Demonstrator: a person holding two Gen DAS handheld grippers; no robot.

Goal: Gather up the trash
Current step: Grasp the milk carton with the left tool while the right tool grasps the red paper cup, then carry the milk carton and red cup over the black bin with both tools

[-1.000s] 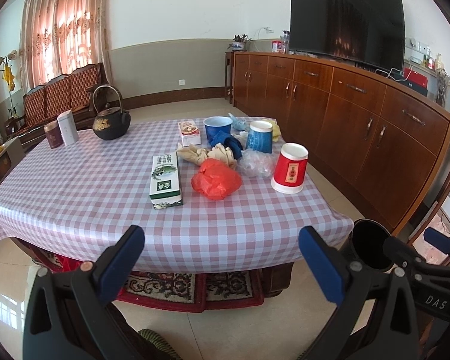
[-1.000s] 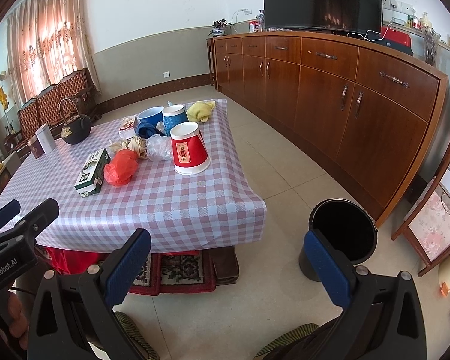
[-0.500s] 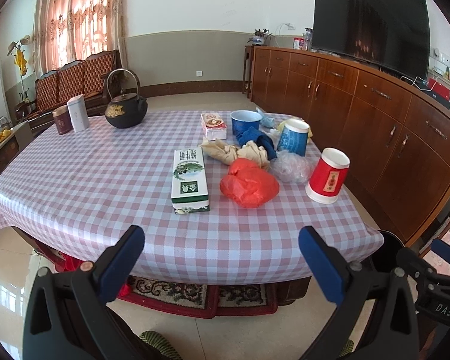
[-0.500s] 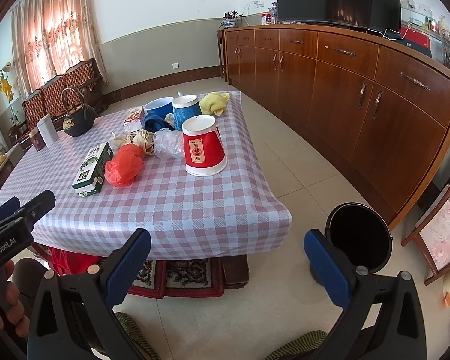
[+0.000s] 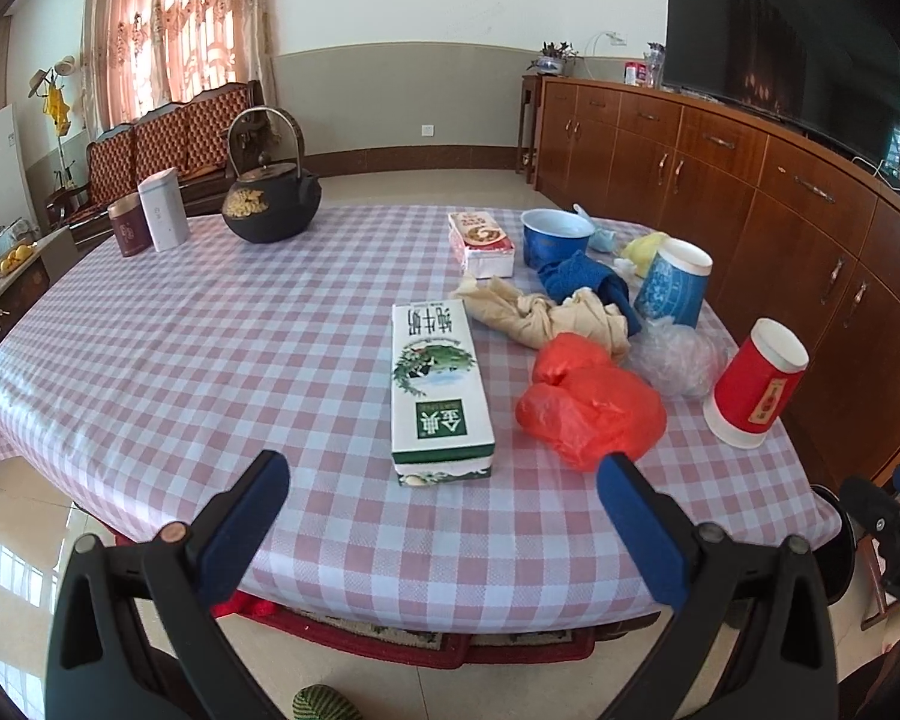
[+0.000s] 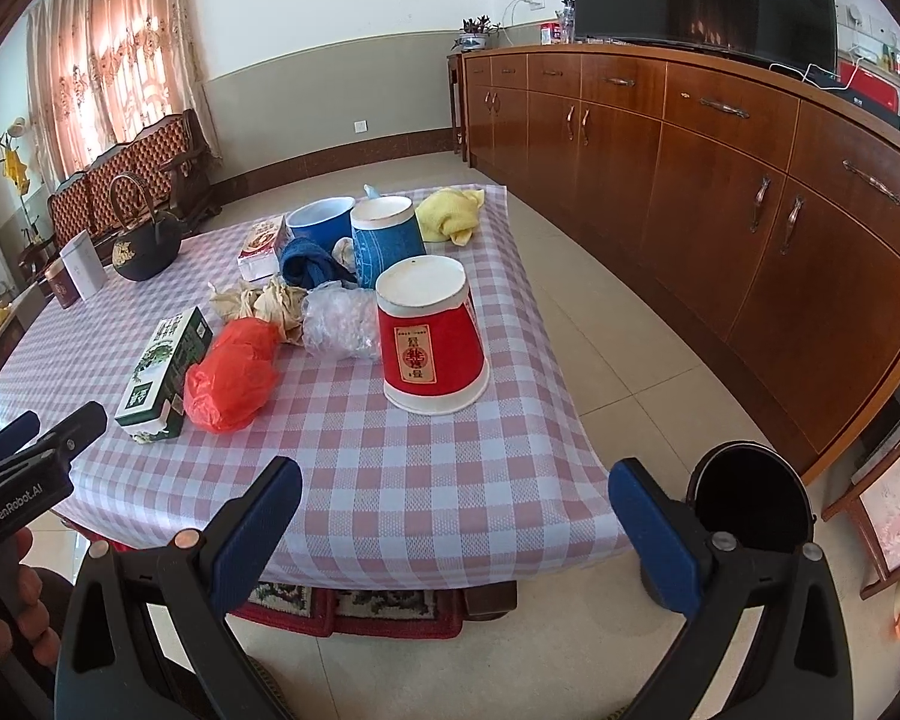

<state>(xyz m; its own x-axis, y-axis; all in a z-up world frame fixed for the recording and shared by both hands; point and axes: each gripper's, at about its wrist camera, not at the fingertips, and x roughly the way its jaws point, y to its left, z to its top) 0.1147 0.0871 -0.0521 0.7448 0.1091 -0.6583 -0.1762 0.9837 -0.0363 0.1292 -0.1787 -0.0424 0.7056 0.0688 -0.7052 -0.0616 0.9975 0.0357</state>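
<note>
Trash lies on a checked table (image 5: 210,348) (image 6: 390,468): a green-and-white carton (image 5: 439,384) (image 6: 165,369), a red plastic bag (image 5: 591,405) (image 6: 231,372), crumpled tan paper (image 5: 546,315) (image 6: 264,303), a clear plastic wad (image 5: 678,354) (image 6: 339,324), an upturned red cup (image 5: 756,384) (image 6: 429,339), an upturned blue cup (image 5: 672,282) (image 6: 387,237). My left gripper (image 5: 444,510) is open, just short of the carton. My right gripper (image 6: 456,513) is open over the table's near edge. A black bin (image 6: 750,501) stands on the floor at the right.
A black kettle (image 5: 273,201) and two tins (image 5: 150,219) stand at the far left. A blue bowl (image 5: 555,234), a blue cloth, a small box (image 5: 480,240) and a yellow cloth (image 6: 450,213) lie at the back. Wooden cabinets (image 6: 720,180) line the right wall.
Both grippers have moved forward toward the table; the carton and the red cup loom larger. Jaws stayed open.
</note>
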